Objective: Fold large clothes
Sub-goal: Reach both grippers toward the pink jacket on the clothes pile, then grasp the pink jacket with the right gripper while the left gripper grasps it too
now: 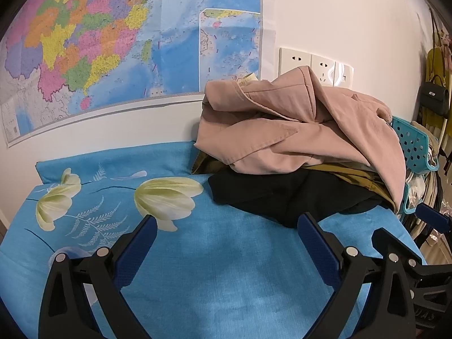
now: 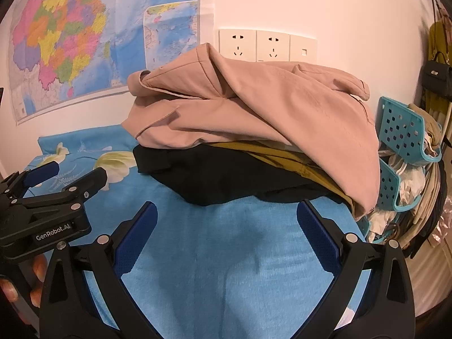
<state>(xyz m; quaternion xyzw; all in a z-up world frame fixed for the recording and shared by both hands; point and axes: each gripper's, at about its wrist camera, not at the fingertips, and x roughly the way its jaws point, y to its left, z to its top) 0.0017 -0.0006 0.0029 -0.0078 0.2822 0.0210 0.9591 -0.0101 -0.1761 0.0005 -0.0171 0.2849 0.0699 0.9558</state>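
A pile of clothes lies at the back right of the blue floral sheet (image 1: 214, 262). A pink jacket (image 1: 296, 130) lies on top, over an olive-yellow garment (image 1: 356, 178) and a black garment (image 1: 271, 195). The pile also shows in the right wrist view: pink jacket (image 2: 254, 107), black garment (image 2: 214, 175). My left gripper (image 1: 227, 226) is open and empty, just short of the black garment. My right gripper (image 2: 226, 214) is open and empty, with its fingertips at the black garment's front edge. The left gripper (image 2: 65, 175) shows at the left of the right wrist view.
A map (image 1: 113, 42) and wall sockets (image 1: 316, 65) are on the wall behind the pile. A teal perforated basket (image 2: 406, 138) with clothes stands off the sheet's right edge. Bags (image 2: 436, 76) hang at the far right.
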